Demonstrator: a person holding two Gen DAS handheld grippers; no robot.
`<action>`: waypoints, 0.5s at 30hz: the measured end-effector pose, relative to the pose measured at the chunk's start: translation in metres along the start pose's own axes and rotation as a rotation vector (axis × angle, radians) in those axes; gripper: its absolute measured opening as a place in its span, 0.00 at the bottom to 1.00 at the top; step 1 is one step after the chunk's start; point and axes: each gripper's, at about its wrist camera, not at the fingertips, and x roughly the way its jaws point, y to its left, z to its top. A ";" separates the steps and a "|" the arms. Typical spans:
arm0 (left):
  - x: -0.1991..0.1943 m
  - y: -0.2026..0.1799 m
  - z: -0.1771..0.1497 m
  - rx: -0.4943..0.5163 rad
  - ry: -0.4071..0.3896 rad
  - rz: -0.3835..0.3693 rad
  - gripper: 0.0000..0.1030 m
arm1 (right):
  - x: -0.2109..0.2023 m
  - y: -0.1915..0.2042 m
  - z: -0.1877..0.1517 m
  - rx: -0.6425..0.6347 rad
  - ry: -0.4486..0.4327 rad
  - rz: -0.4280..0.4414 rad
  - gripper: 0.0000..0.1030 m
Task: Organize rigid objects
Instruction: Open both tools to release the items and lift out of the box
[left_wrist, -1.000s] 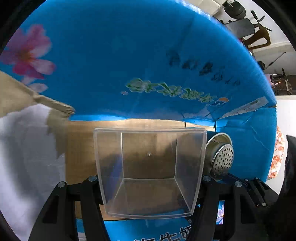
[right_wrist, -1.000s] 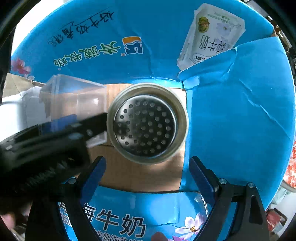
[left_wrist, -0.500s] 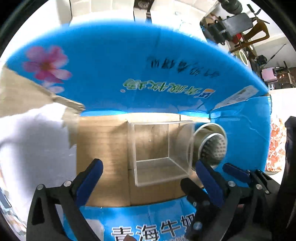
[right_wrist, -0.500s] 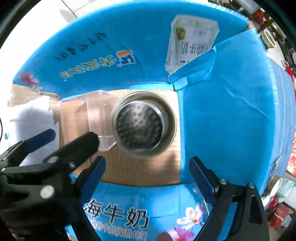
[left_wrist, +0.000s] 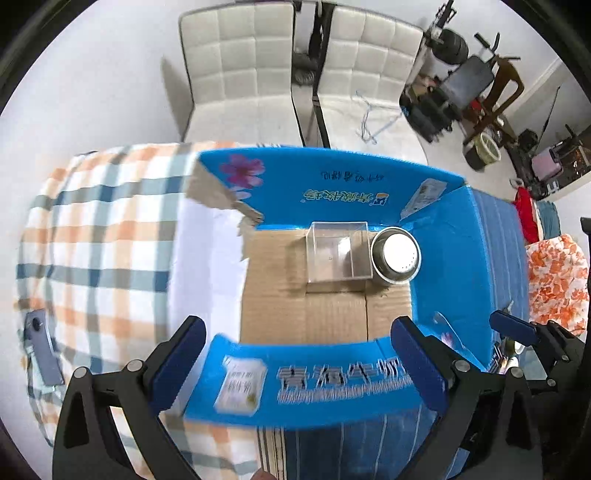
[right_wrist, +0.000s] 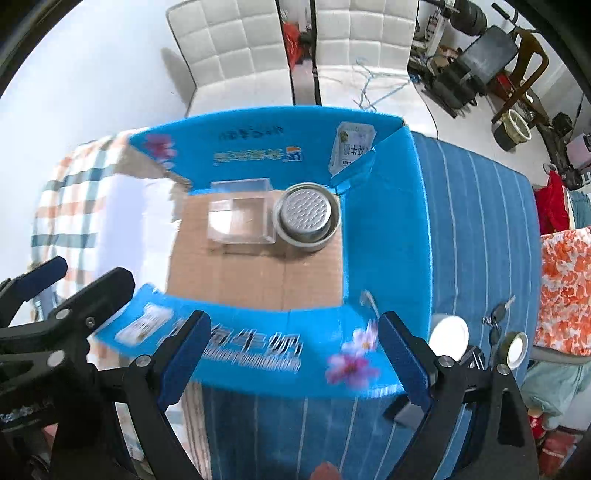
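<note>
We judge the clear box (left_wrist: 338, 253) at the carton's (left_wrist: 436, 266) far edge light, stiff, slippery; grip opposite walls; both claws, left (left_wrist: 297, 363) and right (right_wrist: 293, 354), spread empty.

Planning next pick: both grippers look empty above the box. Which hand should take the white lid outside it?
Right, probably. The white lid lies on the striped cloth beside the right gripper, outside the blue box. Left gripper sits farther left. Both are open.

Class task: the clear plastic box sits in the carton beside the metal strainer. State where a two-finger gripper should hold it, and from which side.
Probably from above: pinch one wall of the clear plastic box at its open top, choosing the wall away from the metal strainer, which crowds the other.
</note>
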 end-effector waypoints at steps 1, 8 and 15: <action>0.002 -0.011 0.003 -0.003 0.001 0.006 1.00 | -0.008 0.003 -0.007 -0.005 -0.011 0.008 0.91; -0.058 -0.022 -0.027 -0.012 -0.094 0.030 1.00 | -0.064 0.024 -0.064 -0.056 -0.113 0.026 0.91; -0.101 -0.042 -0.048 -0.007 -0.149 0.047 1.00 | -0.112 0.017 -0.091 -0.086 -0.161 0.075 0.91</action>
